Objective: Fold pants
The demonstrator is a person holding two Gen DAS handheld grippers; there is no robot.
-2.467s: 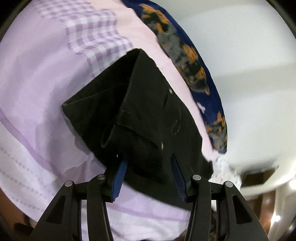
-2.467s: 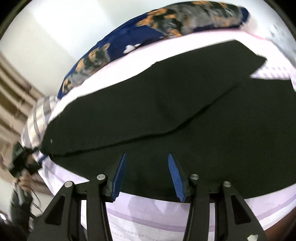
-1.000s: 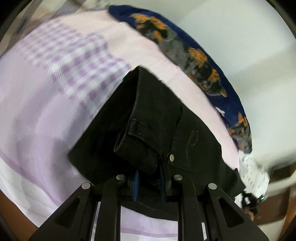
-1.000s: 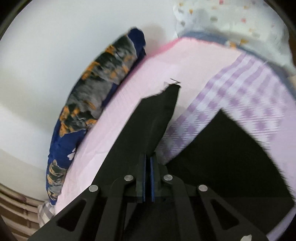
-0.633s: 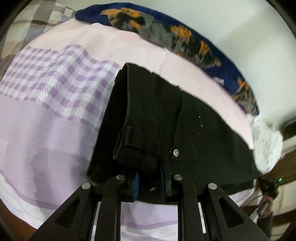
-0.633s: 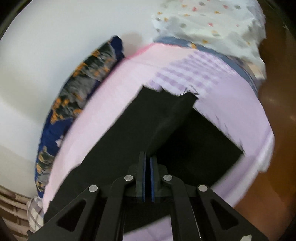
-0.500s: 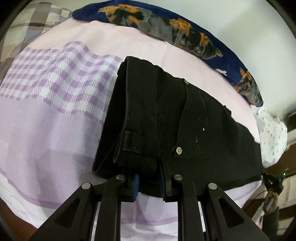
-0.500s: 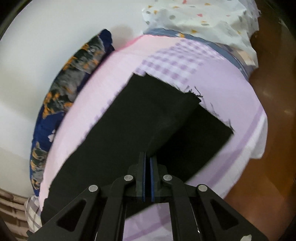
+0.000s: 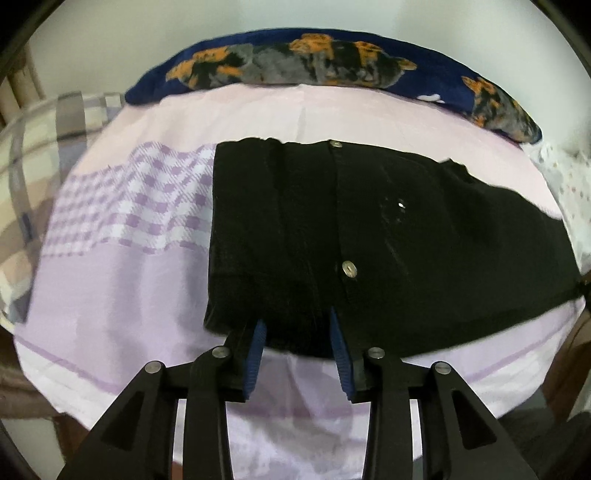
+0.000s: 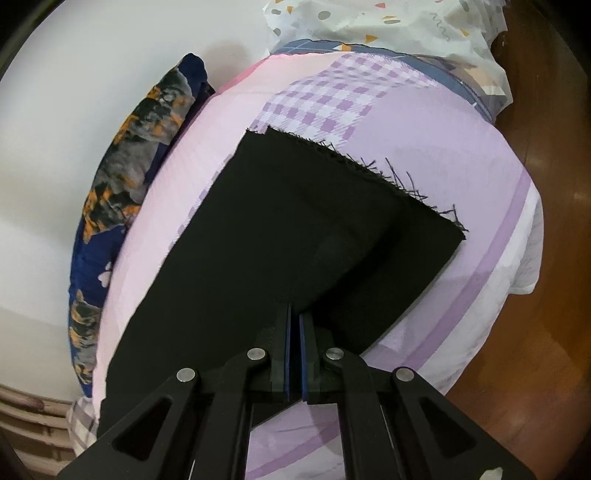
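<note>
The left gripper [image 9: 297,334] points down at the bed. Its two blue pads [image 9: 255,354] have just been opening and now stand apart. The near edge of the black pants [image 9: 369,240] lies in the gap between them, but the pads do not press on it. Just past the tips, the waist end of the pants lies flat on the purple sheet [image 9: 122,314]. A small metal button [image 9: 348,268] shines a little beyond the right pad. The pants stretch away to the right of this gripper. To its left is a checked patch of the sheet. Farthest off, a dark blue pillow [image 9: 332,66] with orange and grey marks lies along the white wall.

The right gripper [image 10: 294,325] is squeezed tight on a fold of the pants [image 10: 280,229]. The black cloth rises up to its tips. Beyond them the leg end lies spread on the sheet [image 10: 461,147], and its frayed hem [image 10: 388,173] has loose threads. Off to the left is the same pillow [image 10: 147,122]. Far ahead is a white cloth with coloured spots [image 10: 388,22]. The brown floor [image 10: 546,258] is to the right.
</note>
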